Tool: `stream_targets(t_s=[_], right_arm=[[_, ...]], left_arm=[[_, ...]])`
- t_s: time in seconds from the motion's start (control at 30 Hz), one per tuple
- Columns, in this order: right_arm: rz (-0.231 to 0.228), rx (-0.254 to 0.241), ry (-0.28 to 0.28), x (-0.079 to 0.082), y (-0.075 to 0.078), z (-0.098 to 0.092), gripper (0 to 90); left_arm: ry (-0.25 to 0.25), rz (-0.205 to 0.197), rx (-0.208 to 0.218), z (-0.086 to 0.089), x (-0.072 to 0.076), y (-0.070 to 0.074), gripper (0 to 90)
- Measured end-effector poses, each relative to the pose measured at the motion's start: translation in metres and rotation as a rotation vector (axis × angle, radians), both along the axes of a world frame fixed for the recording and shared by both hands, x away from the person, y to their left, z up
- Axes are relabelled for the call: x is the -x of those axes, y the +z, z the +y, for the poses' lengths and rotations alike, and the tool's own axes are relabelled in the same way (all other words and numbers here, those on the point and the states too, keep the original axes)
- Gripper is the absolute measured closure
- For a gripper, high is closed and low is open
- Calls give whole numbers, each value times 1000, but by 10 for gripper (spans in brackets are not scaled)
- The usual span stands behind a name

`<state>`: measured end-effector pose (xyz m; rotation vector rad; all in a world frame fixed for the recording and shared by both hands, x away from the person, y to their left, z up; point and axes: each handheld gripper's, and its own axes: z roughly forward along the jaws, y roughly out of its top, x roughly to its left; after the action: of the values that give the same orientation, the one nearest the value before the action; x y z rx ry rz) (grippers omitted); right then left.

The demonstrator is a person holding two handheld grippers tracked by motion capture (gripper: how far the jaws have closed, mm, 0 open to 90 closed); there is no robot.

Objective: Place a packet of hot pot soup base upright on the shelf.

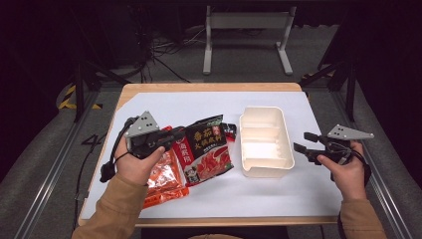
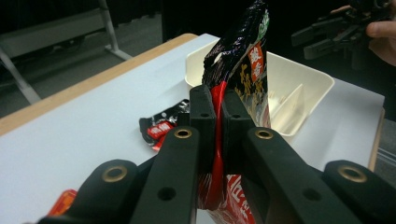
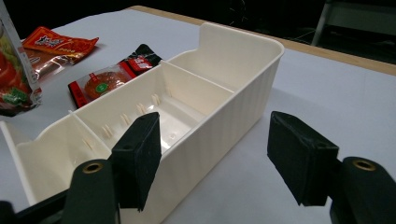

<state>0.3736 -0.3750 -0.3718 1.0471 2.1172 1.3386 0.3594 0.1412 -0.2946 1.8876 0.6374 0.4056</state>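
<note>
High view, left: my left hand-held gripper (image 1: 175, 137) is clamped on the edge of the black-and-red hotpot soup-base packet (image 1: 206, 149), which sits tilted above the table (image 1: 164, 102), clear of the orange packet (image 1: 161, 179) beneath it.
High view, why the edge: pinching the sealed rim lets the packet hang flat, so I judge it can slip into a narrow compartment.
High view, bin: the cream divided bin (image 1: 265, 171) stands just right of the held packet, long side running away from me, compartments bare.
High view, right: my right hand-held gripper (image 1: 301, 142) waits apart from the bin's right wall, jaws spread, holding nothing; probably ready to steady the bin.
Left gripper view, grip: both pads (image 2: 203, 116) press together on the packet's red seam (image 2: 217, 140), the packet rising upright ahead of them with the bin (image 2: 308, 88) behind it.
Left gripper view, leftovers: a small black-and-red sachet (image 2: 161, 127) lies on the table.
Right gripper view, jaws: pads (image 3: 140, 156) stand wide, aimed along the bin's outer wall (image 3: 233, 126), touching nothing.
Right gripper view, beyond: a small snack packet (image 3: 100, 84) lies beside the bin's far wall.
</note>
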Motion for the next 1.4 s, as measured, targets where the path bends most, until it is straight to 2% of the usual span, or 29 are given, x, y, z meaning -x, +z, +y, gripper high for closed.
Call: stream_targets(t_s=[0.2,0.37,0.5,0.53,0.57,0.7,0.93,1.13,1.4], right_arm=[[-19,-8,-19,4,4,-4,368],[-25,-13,6,7,12,2,369],[-23,-30,41,8,21,10,369],[-30,-28,65,8,27,17,368],[-30,-28,65,8,27,17,368],[-35,-6,118,5,44,33,366],[-32,-18,233,-1,73,61,366],[-37,14,293,-4,87,83,364],[-31,-2,364,-7,94,104,392]], left_arm=[[-7,-19,-9,-1,-8,5,863],[-31,-18,1,-1,-14,10,863],[-43,-29,-3,-2,-16,15,863],[-45,-35,-6,-3,-17,18,863],[-45,-35,-6,-3,-17,18,863],[-58,-51,-14,-7,-17,23,861],[-114,-89,-40,-15,-17,27,861],[-128,-91,-37,-20,-18,28,861],[-151,-93,-58,-27,-18,28,860]])
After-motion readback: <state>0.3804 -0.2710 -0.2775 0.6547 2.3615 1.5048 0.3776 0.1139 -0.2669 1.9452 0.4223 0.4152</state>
